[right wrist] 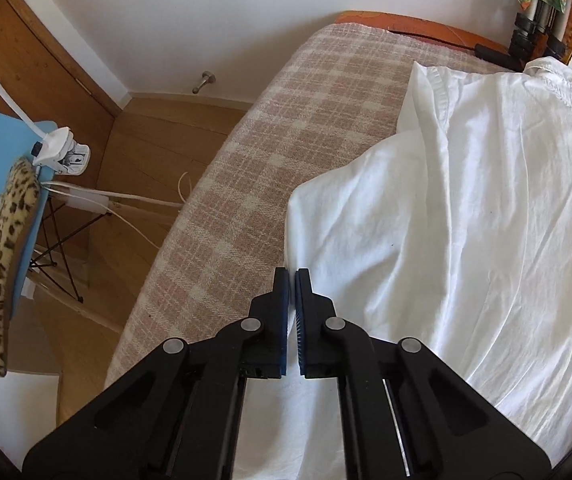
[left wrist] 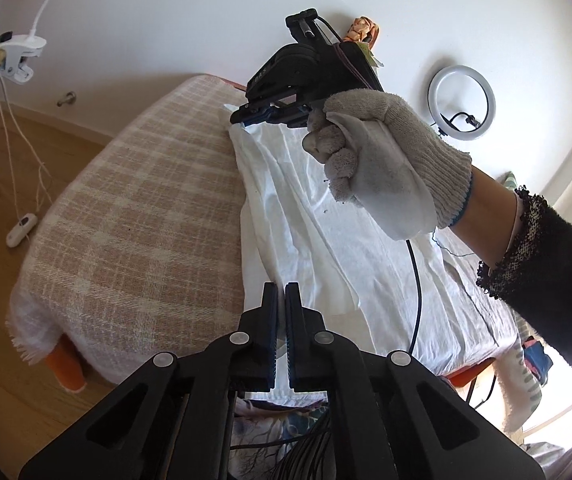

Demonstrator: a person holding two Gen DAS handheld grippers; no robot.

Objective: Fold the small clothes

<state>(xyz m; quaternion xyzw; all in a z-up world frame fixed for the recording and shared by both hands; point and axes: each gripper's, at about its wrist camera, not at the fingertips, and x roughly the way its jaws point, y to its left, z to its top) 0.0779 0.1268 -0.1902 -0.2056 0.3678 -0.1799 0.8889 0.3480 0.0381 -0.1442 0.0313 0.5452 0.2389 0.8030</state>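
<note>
Two tools, left [left wrist: 280, 292] and right [right wrist: 292, 276], nearly pressed together, empty, over white shirt [right wrist: 466, 208] on bed [right wrist: 245, 184]; mid-fold, next calls for regrasping an edge.

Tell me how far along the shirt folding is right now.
Partly done. The white shirt lies on the checked blanket with its left side already turned in, making a long straight edge. In hand: the left gripper and right gripper both sit nearly closed at that edge; whether they pinch cloth is unclear. Left: the lengthwise folds, since the shirt is long and wrinkled.
</note>
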